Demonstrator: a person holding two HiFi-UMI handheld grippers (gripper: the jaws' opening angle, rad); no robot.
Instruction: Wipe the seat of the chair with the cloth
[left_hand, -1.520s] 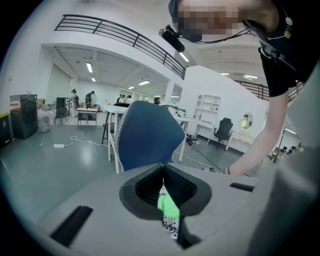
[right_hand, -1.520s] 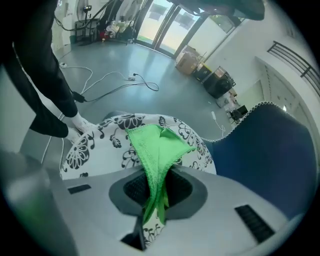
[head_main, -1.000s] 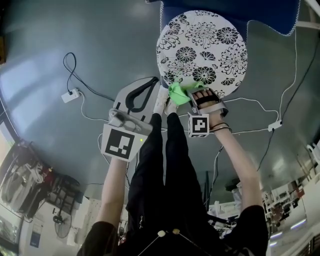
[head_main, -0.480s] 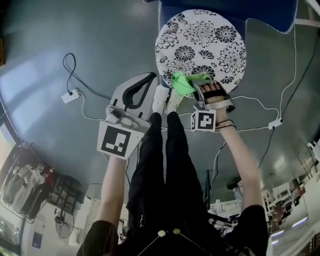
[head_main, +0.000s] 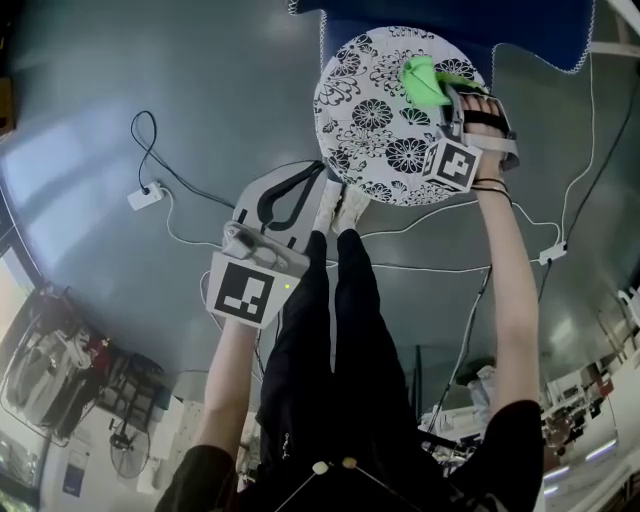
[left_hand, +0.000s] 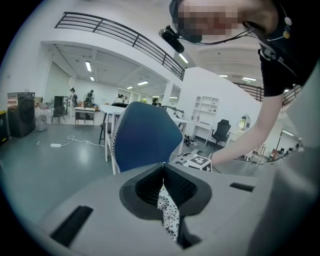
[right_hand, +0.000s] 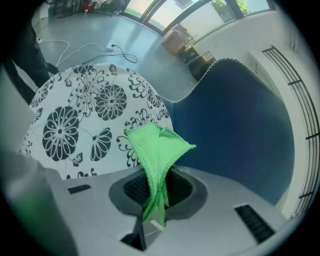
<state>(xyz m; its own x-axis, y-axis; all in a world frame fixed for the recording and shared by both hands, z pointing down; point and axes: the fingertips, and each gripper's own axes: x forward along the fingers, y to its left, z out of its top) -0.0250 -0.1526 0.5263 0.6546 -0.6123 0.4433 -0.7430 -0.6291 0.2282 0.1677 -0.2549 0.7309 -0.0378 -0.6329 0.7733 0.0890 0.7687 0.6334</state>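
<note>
- Two tools to report: my right tool (right_hand: 157, 192) is pinching the green cloth (right_hand: 157, 150), with a loose fold standing out ahead of its jaws. My left tool (left_hand: 162, 187) is pressed together on nothing.
- The left tool hangs idle off the chair, with the seat edge just ahead of it.
- I judge the wiping is mid-stroke. The cloth sits over the seat (right_hand: 75, 125), on the part just short of the blue backrest (right_hand: 235, 130) that rises ahead of the right tool.
- I cannot tell whether the fold is pressed flat on the seat or only brushing it.
- The next move, as I read it, calls for tipping the right tool down so more cloth meets the fabric. Then I would drag it back across the wide unwiped area to the tool's left.
- The risk is that only a narrow bunched edge does the wiping.
- The seat is round, white with a black flower print, and looks like soft upholstery.
- The room is a large open hall with a smooth grey floor (head_main: 120, 80). A white cable (head_main: 200, 240) and a power strip (head_main: 142, 194) lie beyond the left tool. A desk (left_hand: 117, 107) and a railed upper gallery (left_hand: 115, 32) show farther off.
</note>
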